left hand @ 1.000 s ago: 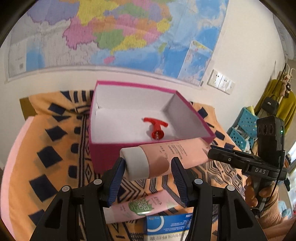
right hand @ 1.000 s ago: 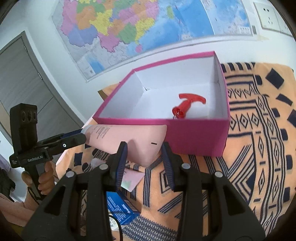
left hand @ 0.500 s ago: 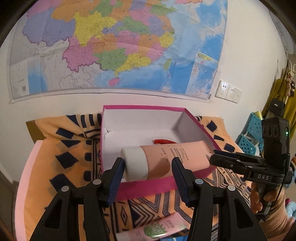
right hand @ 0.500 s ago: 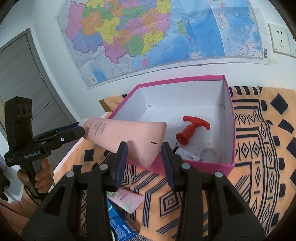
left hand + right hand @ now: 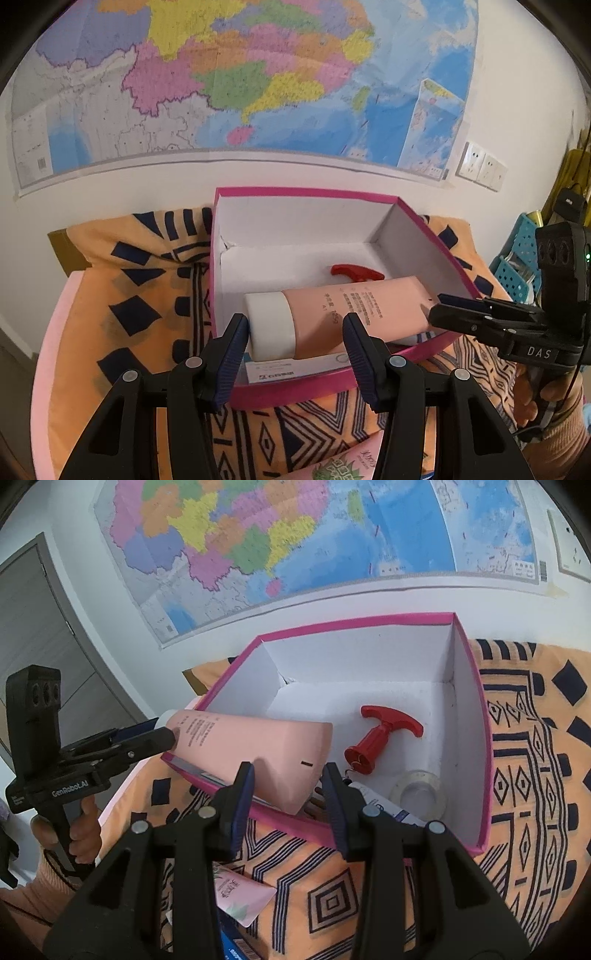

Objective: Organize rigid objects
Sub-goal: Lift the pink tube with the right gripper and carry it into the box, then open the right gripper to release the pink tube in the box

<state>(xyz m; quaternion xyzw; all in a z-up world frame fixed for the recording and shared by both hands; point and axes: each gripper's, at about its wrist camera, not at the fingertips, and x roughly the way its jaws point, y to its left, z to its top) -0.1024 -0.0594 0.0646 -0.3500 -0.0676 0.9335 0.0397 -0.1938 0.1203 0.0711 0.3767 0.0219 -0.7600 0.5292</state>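
Over the pink box [image 5: 295, 387], both tools, left [image 5: 293, 345] and right [image 5: 286, 794], clench the peach tube [image 5: 351, 314], unreleased; another tube [image 5: 240, 897] waits on the surface

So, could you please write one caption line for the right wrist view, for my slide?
Two grippers hold a pink tube over the pink box, above a red handle and tape roll.

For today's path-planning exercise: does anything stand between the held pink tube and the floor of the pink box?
Nothing bars the open top. Below the pink tube, a white carton already lies on the pink box floor; red handle and tape roll sit aside.
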